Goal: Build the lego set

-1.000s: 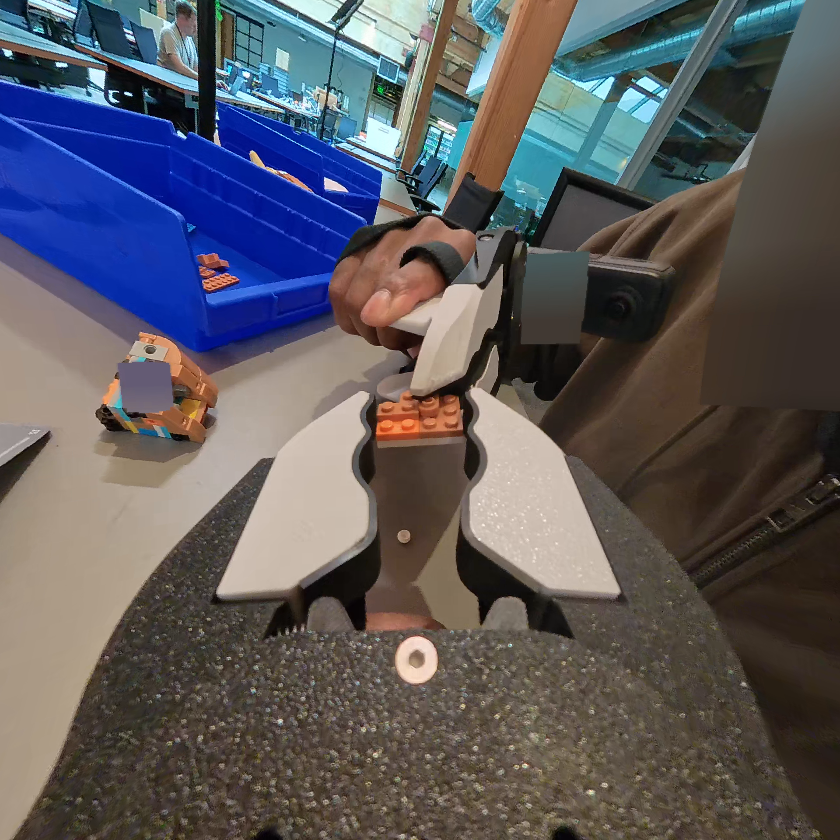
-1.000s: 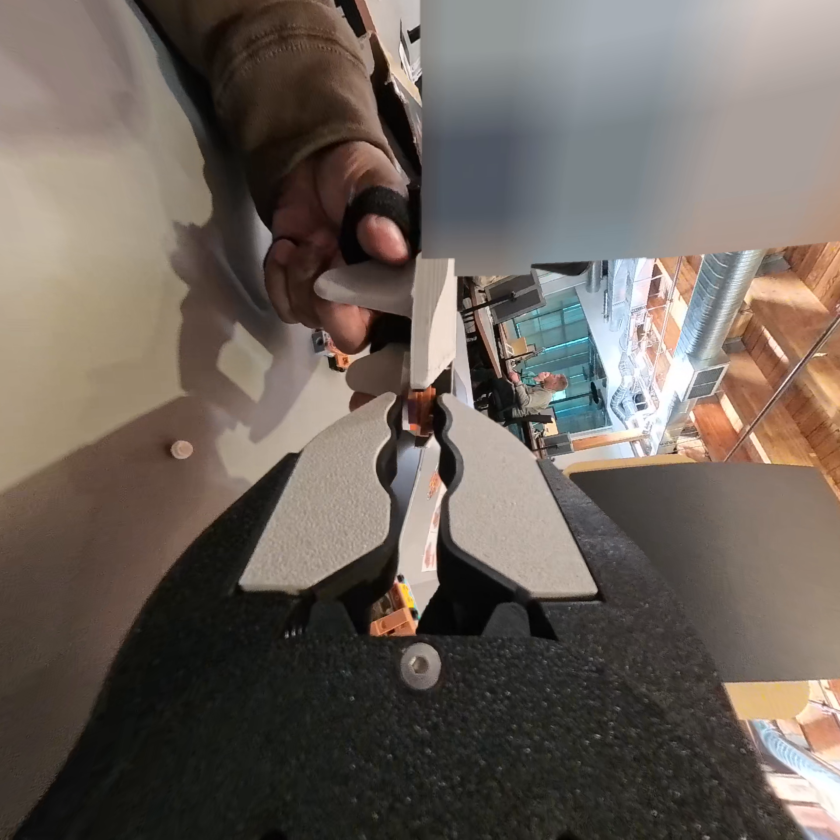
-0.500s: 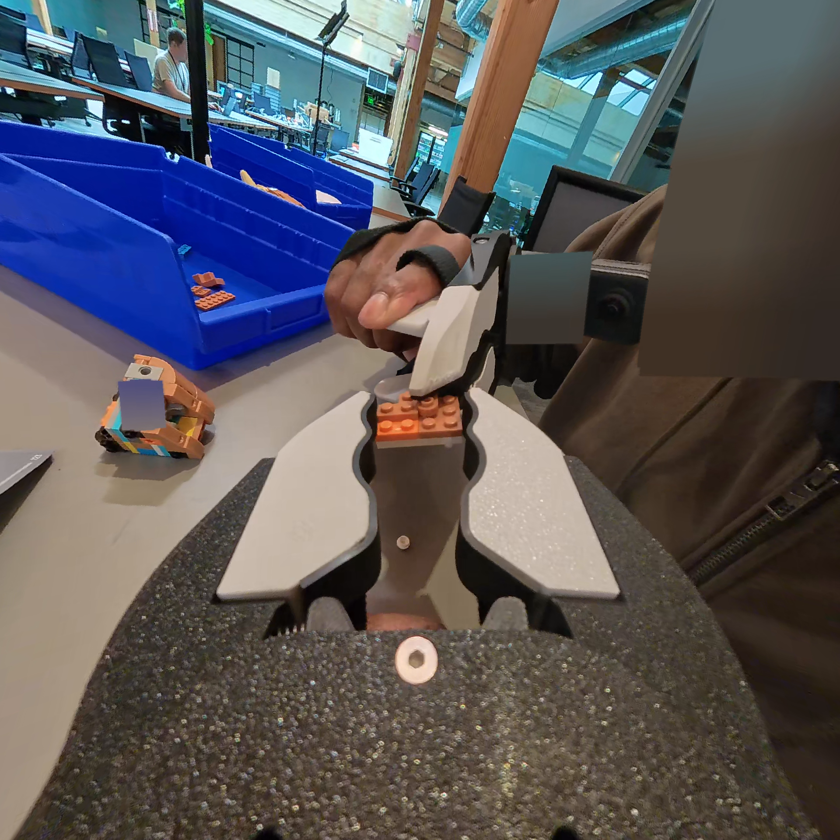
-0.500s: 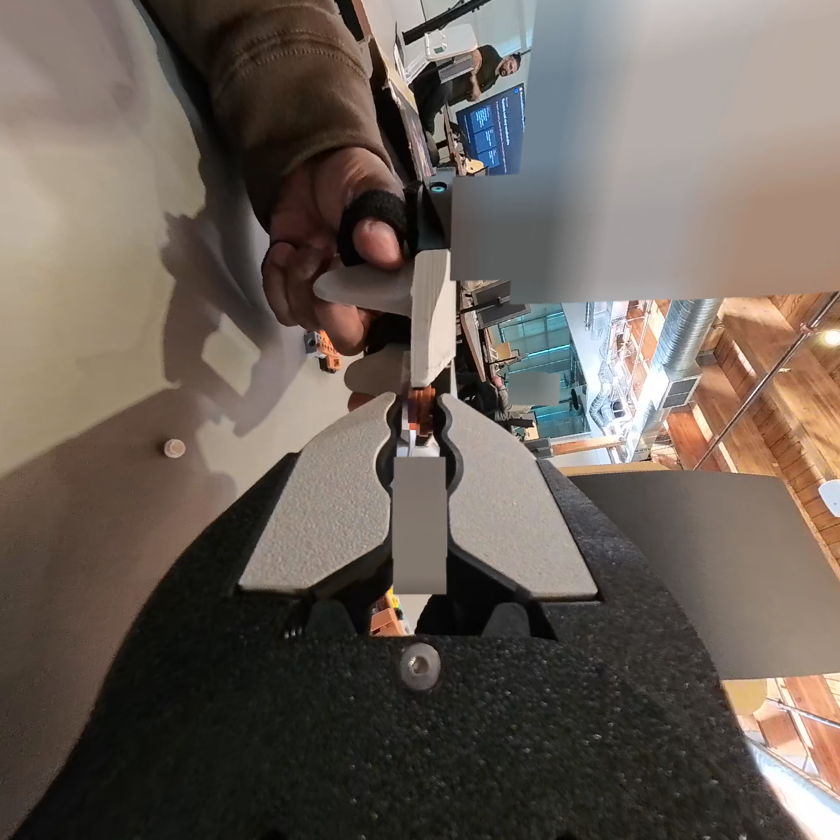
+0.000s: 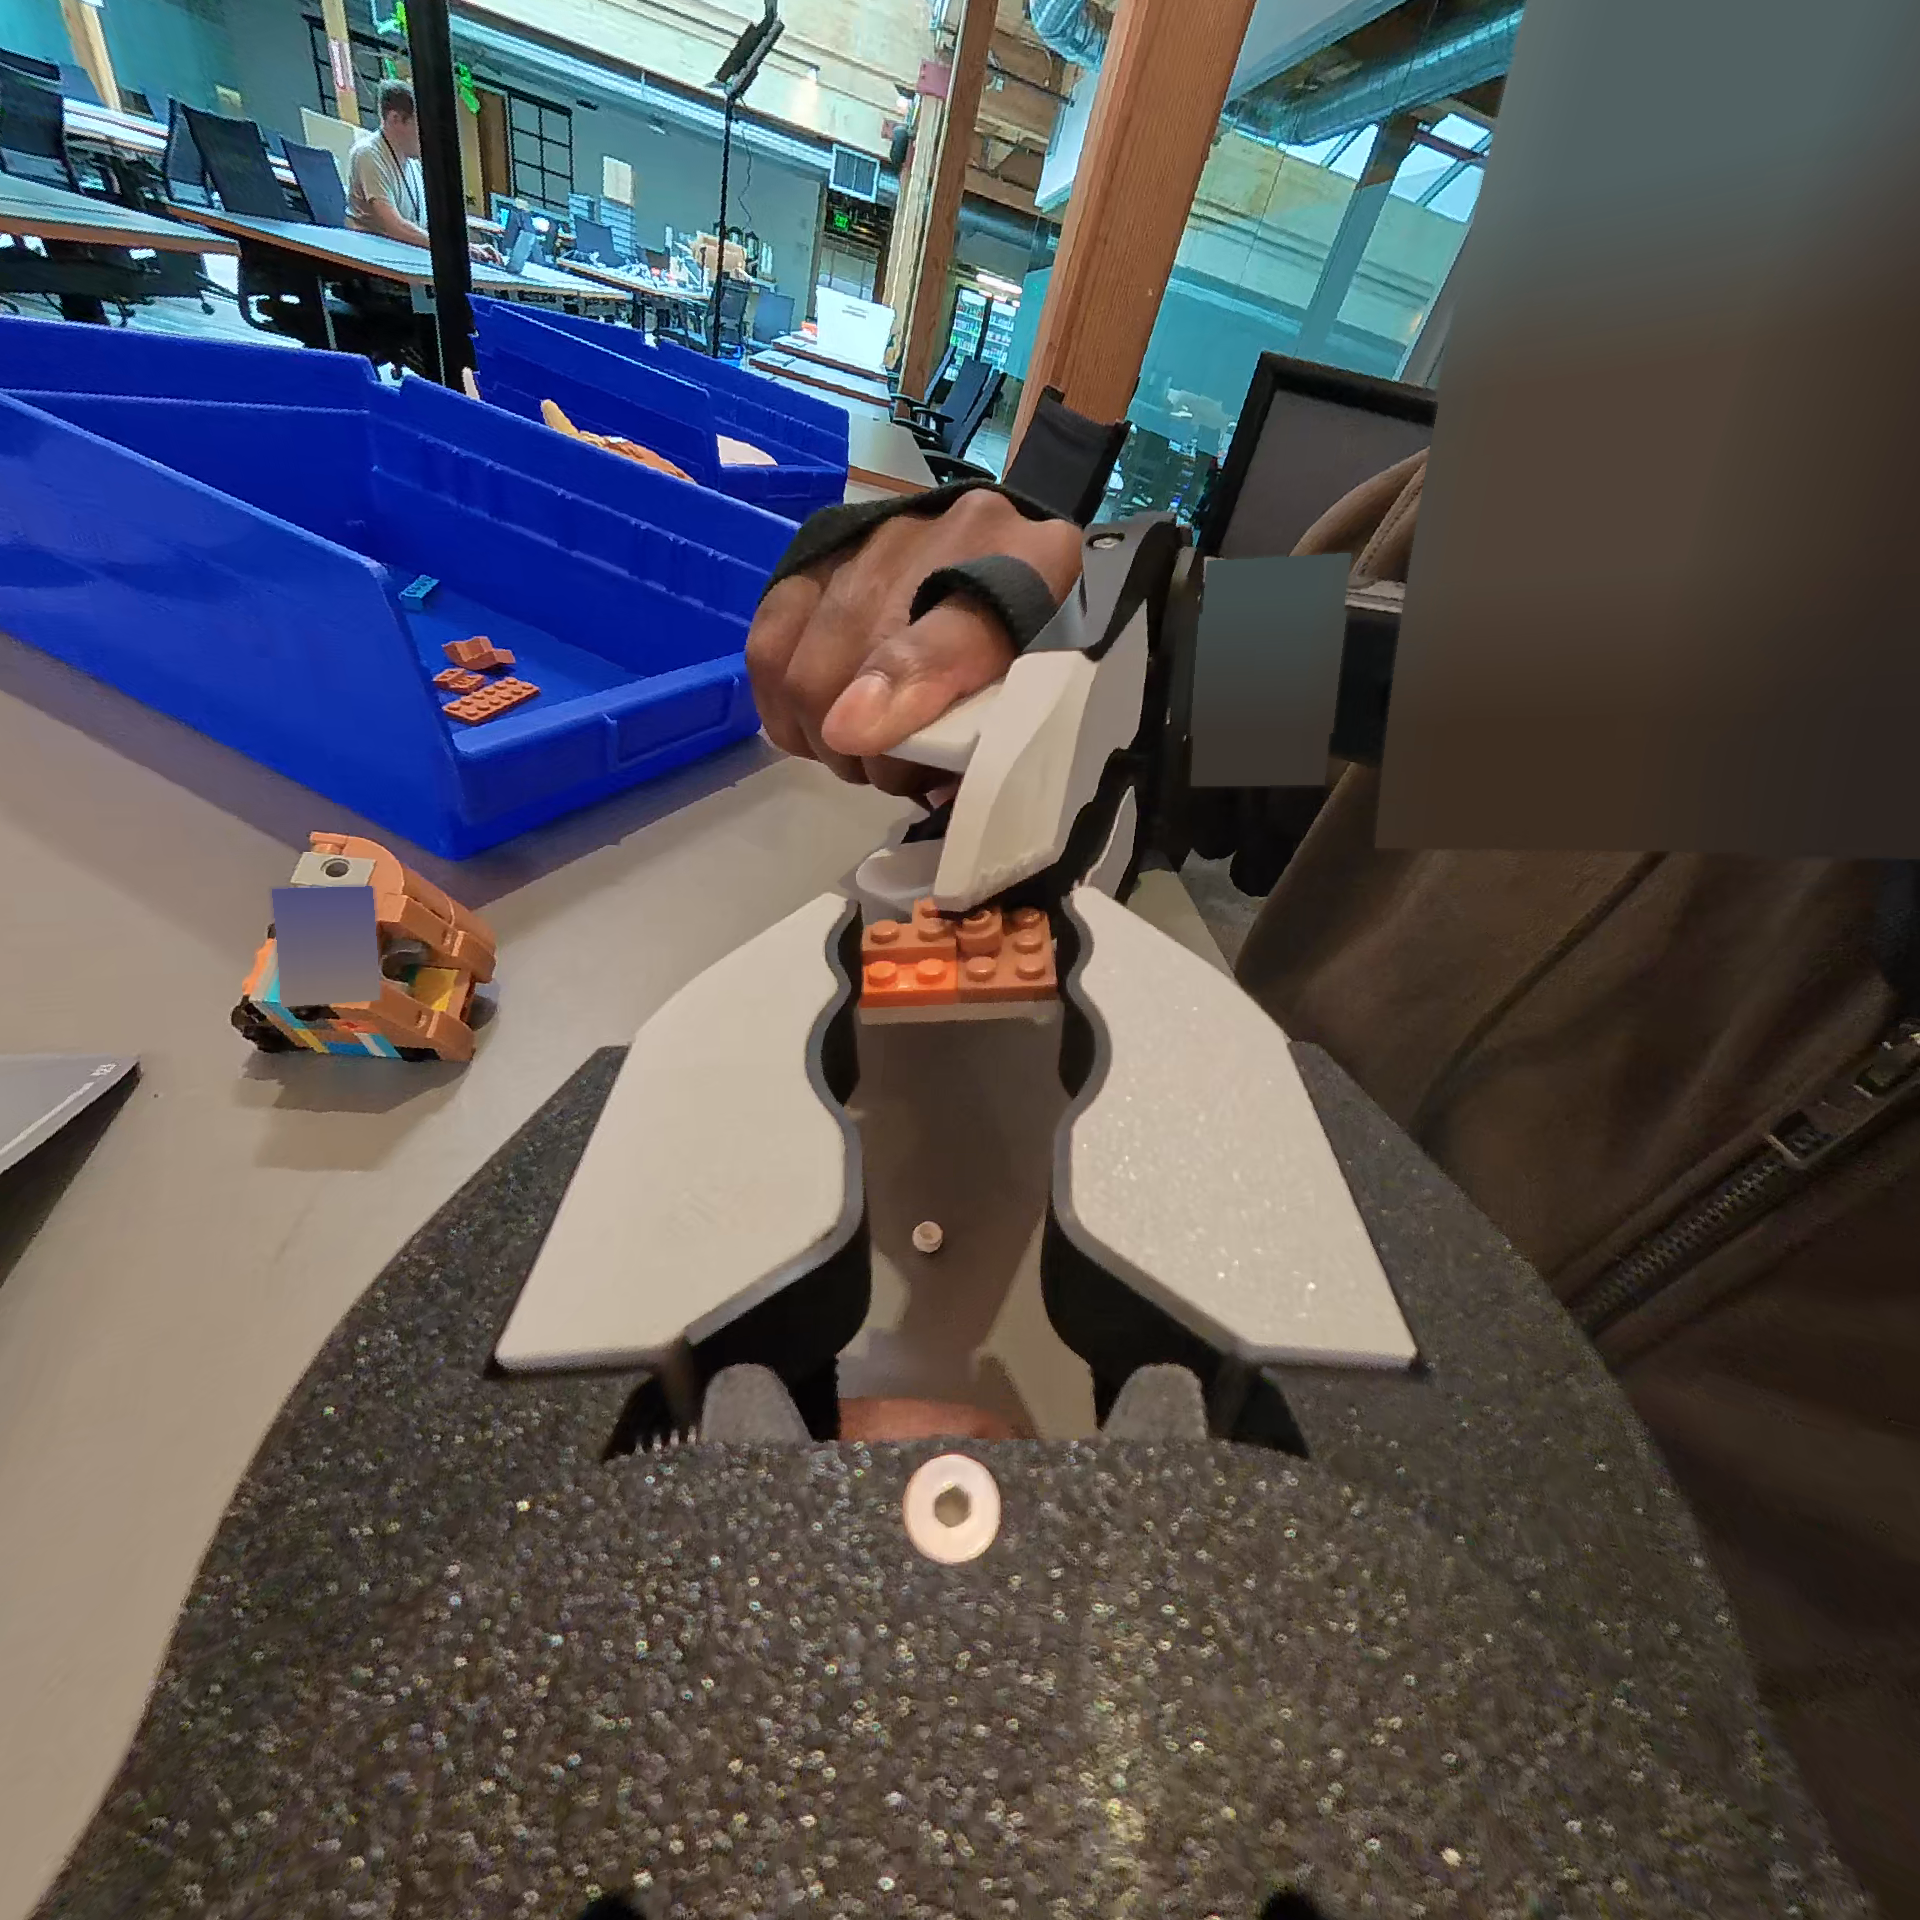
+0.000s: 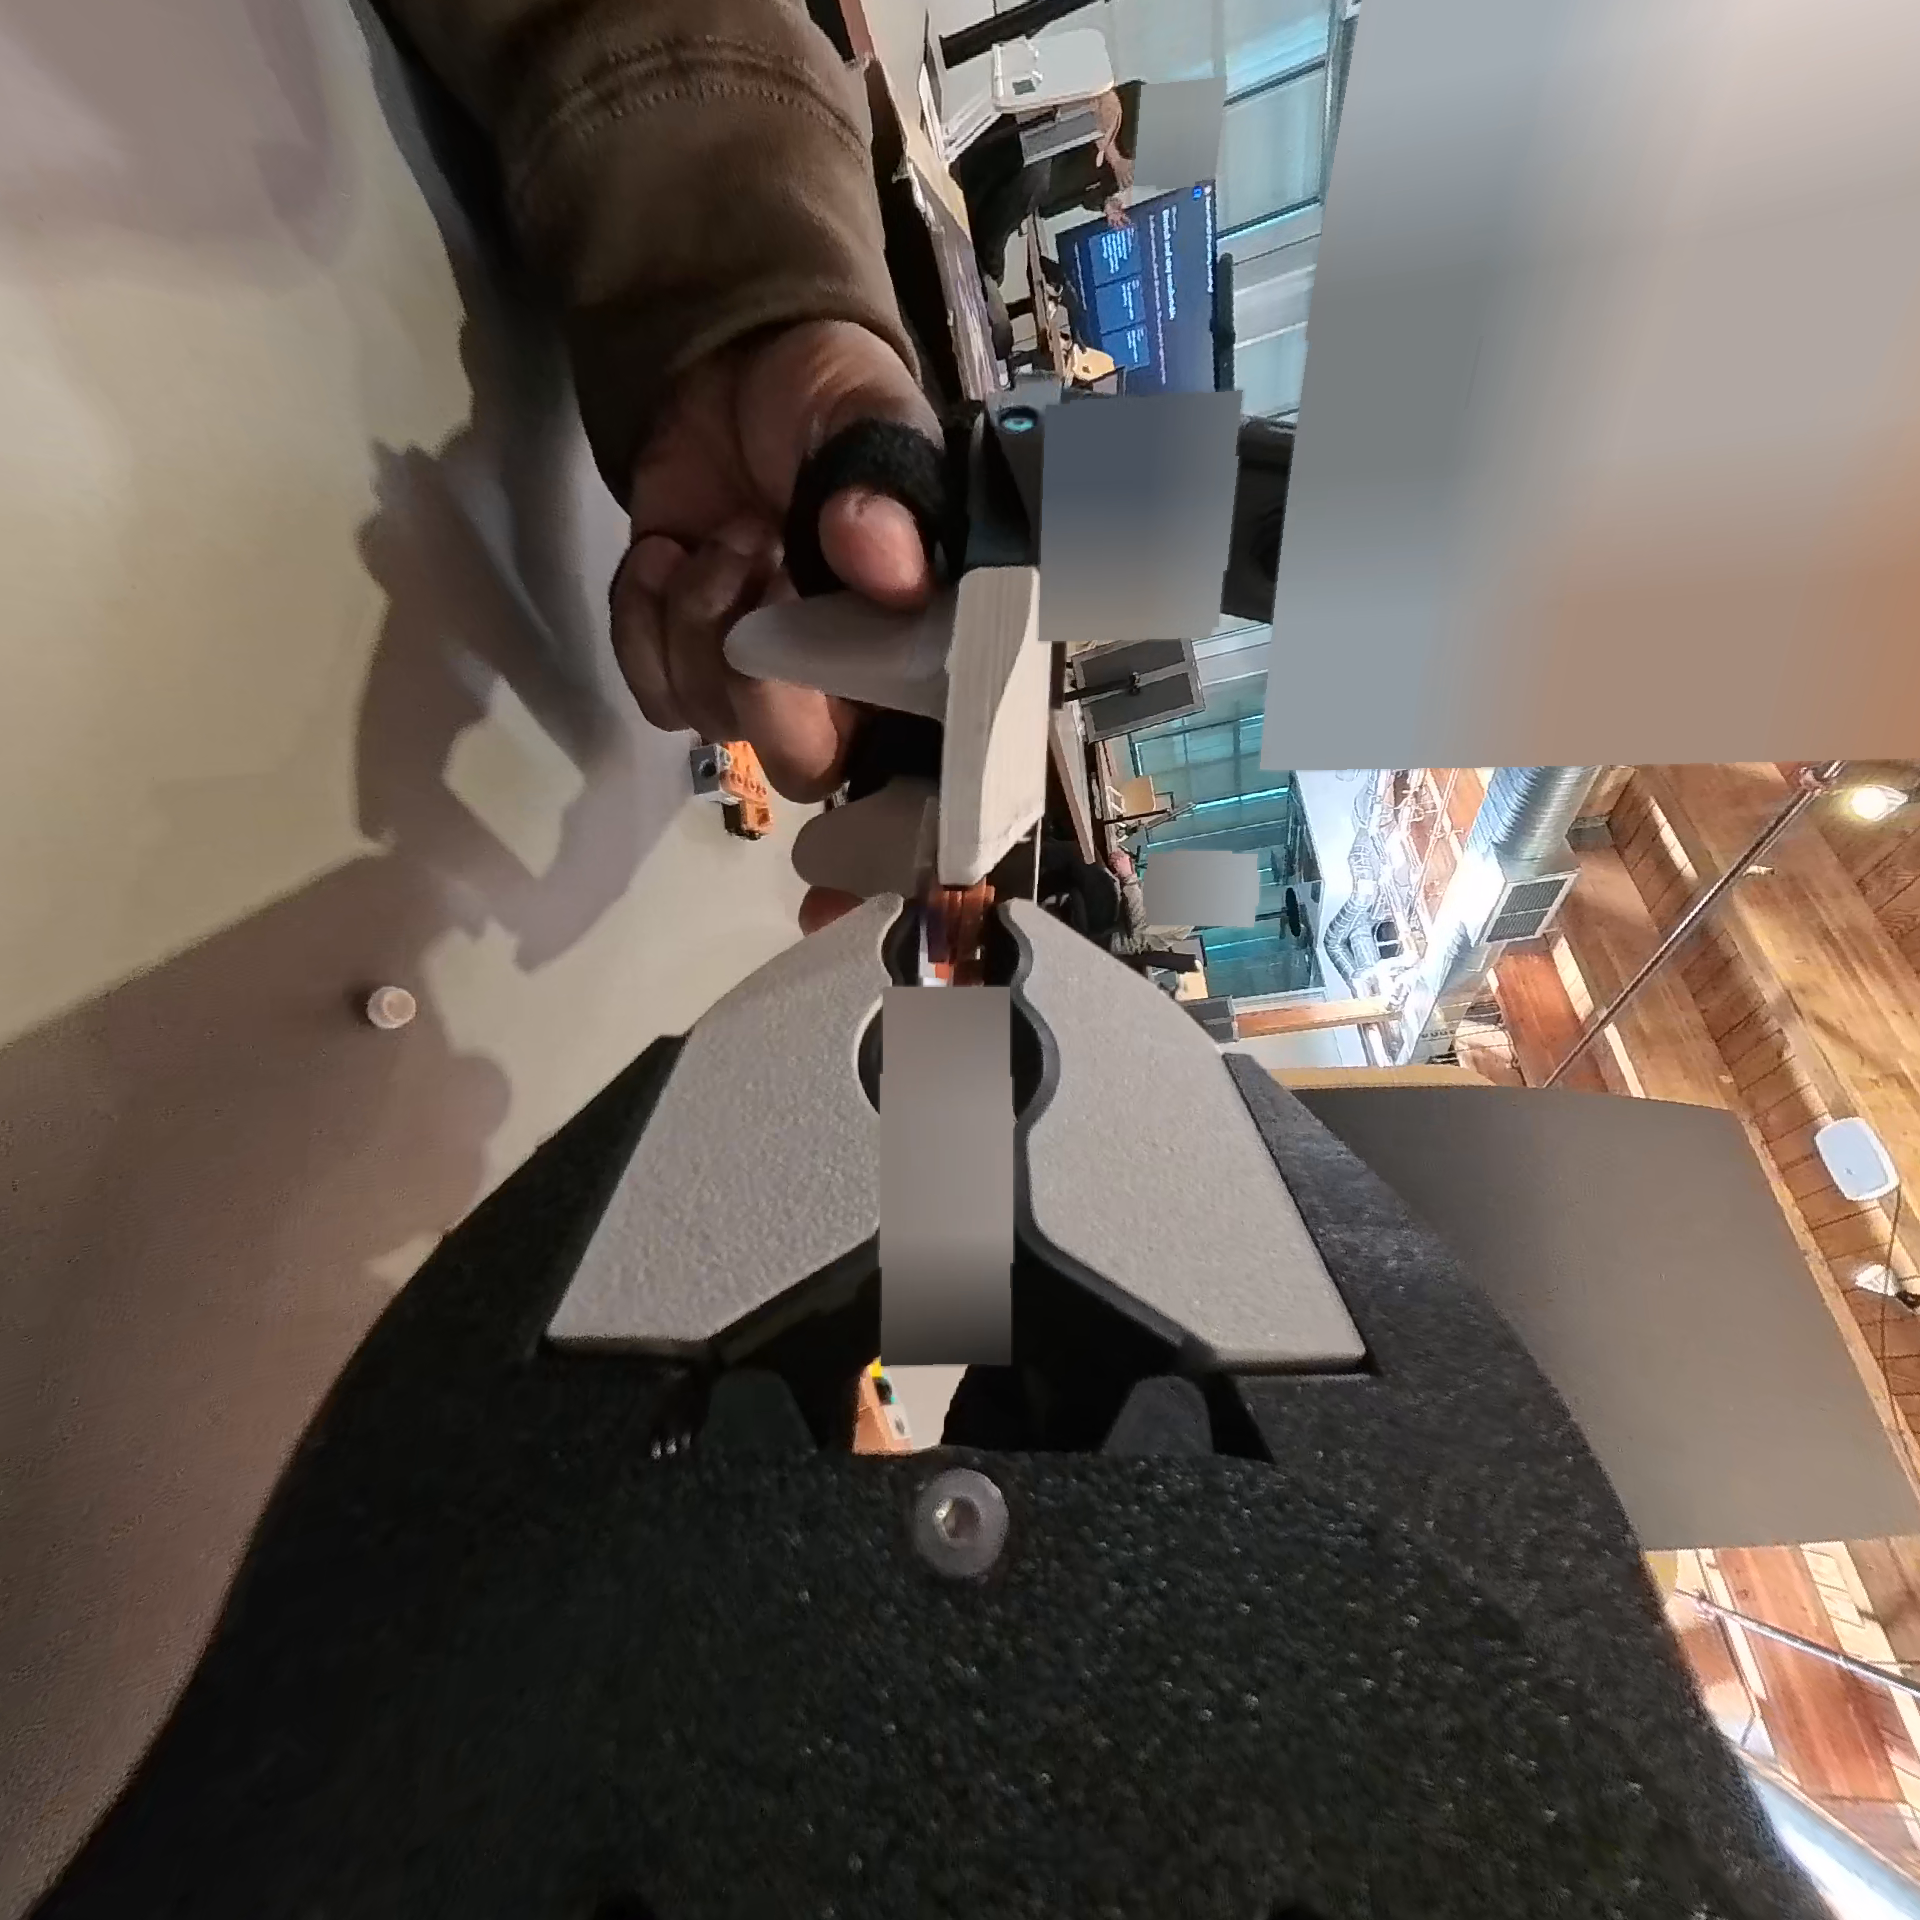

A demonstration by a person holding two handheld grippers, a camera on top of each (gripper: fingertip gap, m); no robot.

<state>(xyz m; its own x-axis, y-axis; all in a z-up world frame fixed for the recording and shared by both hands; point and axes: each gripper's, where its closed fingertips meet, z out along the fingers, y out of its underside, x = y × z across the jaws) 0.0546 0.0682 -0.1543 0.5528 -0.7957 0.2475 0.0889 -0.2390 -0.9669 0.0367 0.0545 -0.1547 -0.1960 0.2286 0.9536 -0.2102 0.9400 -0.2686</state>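
Note:
My left gripper (image 5: 956,925) is shut on a small flat assembly of orange and brown lego plates (image 5: 961,966), held studs-up above the table. My right gripper (image 5: 982,883), held by a hand, comes down from above with its tips on the far edge of the plates. In the right wrist view, my right gripper (image 6: 951,920) is almost closed on the orange and brown lego piece (image 6: 956,914), seen edge-on. The left gripper's white finger (image 6: 987,748) sits just beyond it. How the pieces join under the tips is hidden.
A small built lego vehicle (image 5: 374,966) lies on the grey table (image 5: 156,1247) to the left. Blue bins (image 5: 260,623) behind it hold loose brown plates (image 5: 488,691). A small round stud (image 6: 391,1005) lies on the table. A brown jacket (image 5: 1558,1091) fills the right. Left and right tips are no more than a few centimetres apart.
Both grippers stay pressed together on the lego plates. Both views have drifted slightly. Nothing was let go or picked up.

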